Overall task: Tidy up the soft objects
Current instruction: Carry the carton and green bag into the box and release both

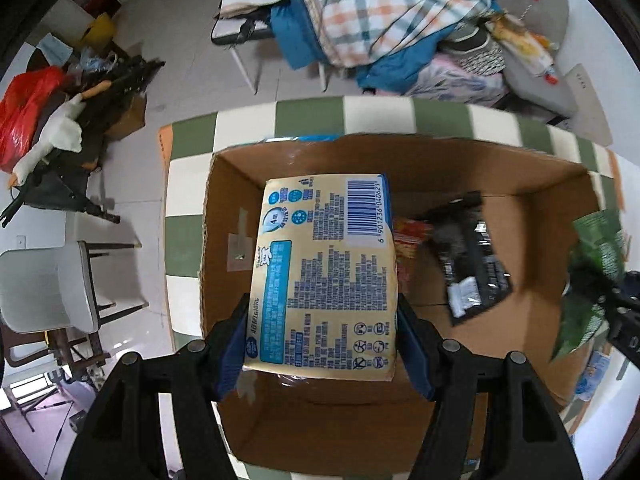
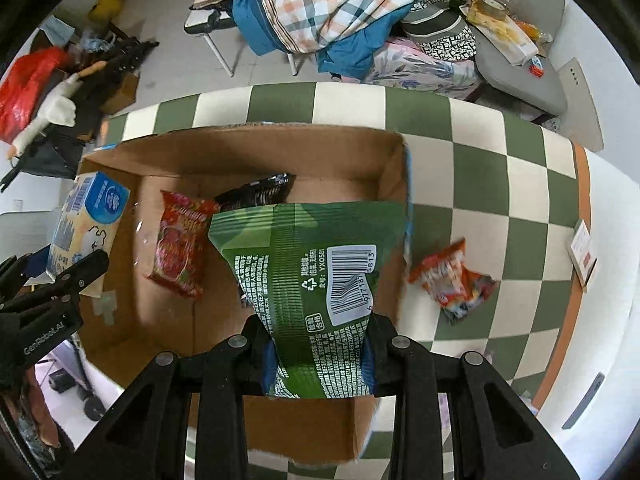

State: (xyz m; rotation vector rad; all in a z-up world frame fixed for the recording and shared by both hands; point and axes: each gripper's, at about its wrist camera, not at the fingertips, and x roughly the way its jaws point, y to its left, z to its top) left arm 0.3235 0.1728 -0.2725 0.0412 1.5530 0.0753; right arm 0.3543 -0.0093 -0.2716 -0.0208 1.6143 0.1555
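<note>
Tissue pack, cream and blue, hangs over the left half of the open cardboard box, its long axis running away from the left gripper toward the box's far wall, barcode end farthest out. That gripper's blue pads press on both long sides of the pack's near end, jaws about half spread. The right gripper is clamped narrow on the lower end of a green snack bag, which stretches away from it over the box's right part, its far seam across the top. On the box floor lie a red packet and a black packet, leaving bare cardboard at the left and near sides. An orange packet lies on the green-and-white checked tablecloth, just outside the box's right wall, with open cloth beyond.
</note>
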